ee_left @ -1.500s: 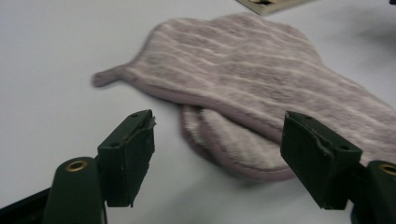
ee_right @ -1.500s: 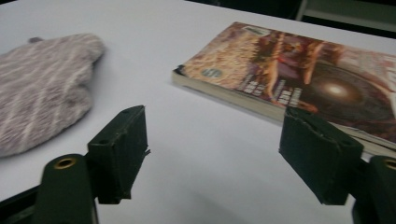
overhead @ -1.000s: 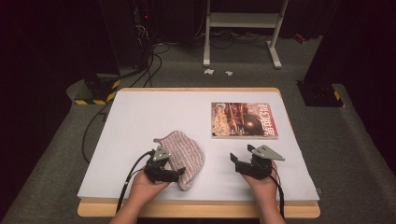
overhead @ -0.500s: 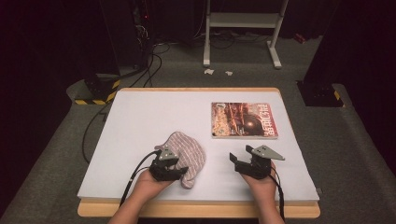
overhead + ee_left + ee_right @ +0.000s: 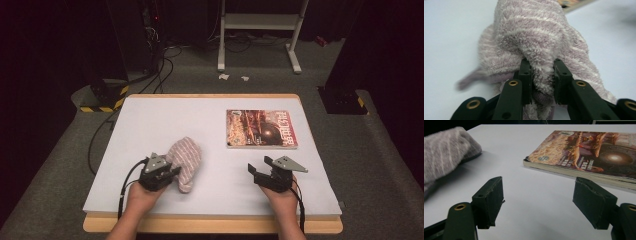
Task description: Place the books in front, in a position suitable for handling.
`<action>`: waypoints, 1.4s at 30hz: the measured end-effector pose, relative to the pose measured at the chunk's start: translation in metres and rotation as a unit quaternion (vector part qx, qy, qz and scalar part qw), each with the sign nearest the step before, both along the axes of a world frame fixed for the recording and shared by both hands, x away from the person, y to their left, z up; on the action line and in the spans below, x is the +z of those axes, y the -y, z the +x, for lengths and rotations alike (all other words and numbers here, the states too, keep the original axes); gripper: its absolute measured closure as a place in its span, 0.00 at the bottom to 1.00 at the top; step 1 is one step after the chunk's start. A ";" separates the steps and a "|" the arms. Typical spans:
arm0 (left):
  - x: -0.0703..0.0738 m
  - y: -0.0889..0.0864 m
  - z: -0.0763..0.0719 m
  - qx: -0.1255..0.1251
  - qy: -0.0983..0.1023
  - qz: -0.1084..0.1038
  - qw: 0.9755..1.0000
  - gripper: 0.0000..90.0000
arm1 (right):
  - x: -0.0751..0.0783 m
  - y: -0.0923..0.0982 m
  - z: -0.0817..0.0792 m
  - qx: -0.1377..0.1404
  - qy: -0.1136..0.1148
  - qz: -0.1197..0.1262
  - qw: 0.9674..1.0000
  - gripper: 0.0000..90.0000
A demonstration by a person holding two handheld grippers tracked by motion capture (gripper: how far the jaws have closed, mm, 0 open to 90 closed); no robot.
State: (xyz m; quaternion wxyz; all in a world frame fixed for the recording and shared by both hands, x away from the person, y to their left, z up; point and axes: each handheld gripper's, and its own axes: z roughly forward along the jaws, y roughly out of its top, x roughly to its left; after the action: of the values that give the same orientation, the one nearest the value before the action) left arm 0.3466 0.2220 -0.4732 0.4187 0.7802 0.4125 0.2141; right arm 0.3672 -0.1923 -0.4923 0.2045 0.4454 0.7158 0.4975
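Grasp complete: left gripper (image 5: 541,75) has just closed, pinching the striped towel (image 5: 184,159). Right gripper (image 5: 544,202), at 3 o'clock, wide open, empty. Handling of towel remains.

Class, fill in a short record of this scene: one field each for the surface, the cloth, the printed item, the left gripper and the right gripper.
surface: white table top
cloth: striped fluffy towel, bunched near the front left
printed item: magazine, flat, closed, at the right rear
left gripper: jaws have just been closing, now pinched on a fold of the towel
right gripper: jaws apart, nothing between them, low over the table, pointing toward the magazine
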 end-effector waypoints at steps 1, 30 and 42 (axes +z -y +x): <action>0.003 -0.008 0.000 0.009 0.003 -0.001 1.000 0.80 | 0.000 0.001 0.000 0.000 0.000 0.000 1.000 0.27; 0.013 -0.080 0.009 0.115 -0.015 0.004 0.993 0.32 | -0.001 -0.002 0.001 -0.027 -0.035 -0.042 0.998 0.20; 0.031 -0.015 0.012 0.033 -0.003 -0.006 0.999 0.30 | -0.001 0.004 0.001 -0.034 -0.025 -0.074 0.996 0.31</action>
State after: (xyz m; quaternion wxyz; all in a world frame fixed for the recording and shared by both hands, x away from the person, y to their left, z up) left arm 0.3590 0.2372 -0.4421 0.4147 0.7645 0.4400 0.2235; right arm 0.3681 -0.1967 -0.4929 0.2353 0.4653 0.7401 0.4247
